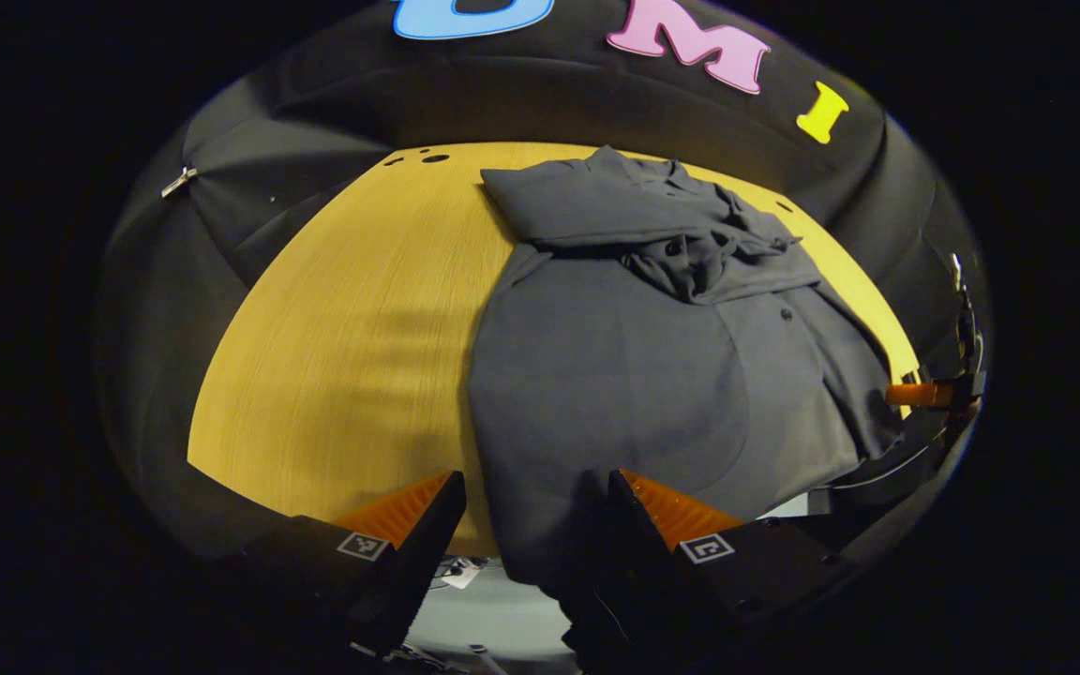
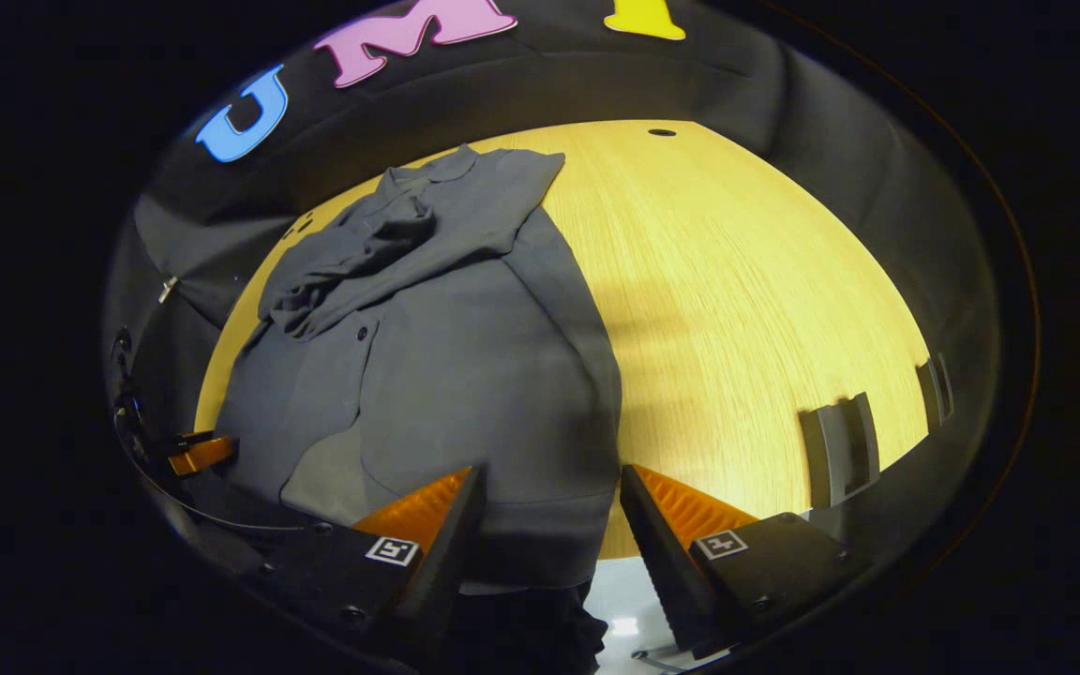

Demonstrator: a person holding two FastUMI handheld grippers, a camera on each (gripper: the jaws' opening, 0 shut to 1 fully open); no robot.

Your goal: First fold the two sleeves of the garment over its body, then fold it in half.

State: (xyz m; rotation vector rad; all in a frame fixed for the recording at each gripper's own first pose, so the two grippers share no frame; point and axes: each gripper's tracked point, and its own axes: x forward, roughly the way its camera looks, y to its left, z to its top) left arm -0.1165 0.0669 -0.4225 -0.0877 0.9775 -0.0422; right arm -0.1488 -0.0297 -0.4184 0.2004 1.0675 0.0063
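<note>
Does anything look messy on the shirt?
Yes. One sleeve lies bunched in a wrinkled heap near the collar instead of flat on the shirt, and the shirt's bottom edge hangs over the table edge between the open tongs.

a yellow wood-grain bench [image 1: 343, 319] with a few small dark holes near its far edge carries a dark grey garment [image 1: 634, 375]. the garment lies spread flat, sleeves folded and bunched over its upper body, its hem hanging over the bench's near edge.
</note>
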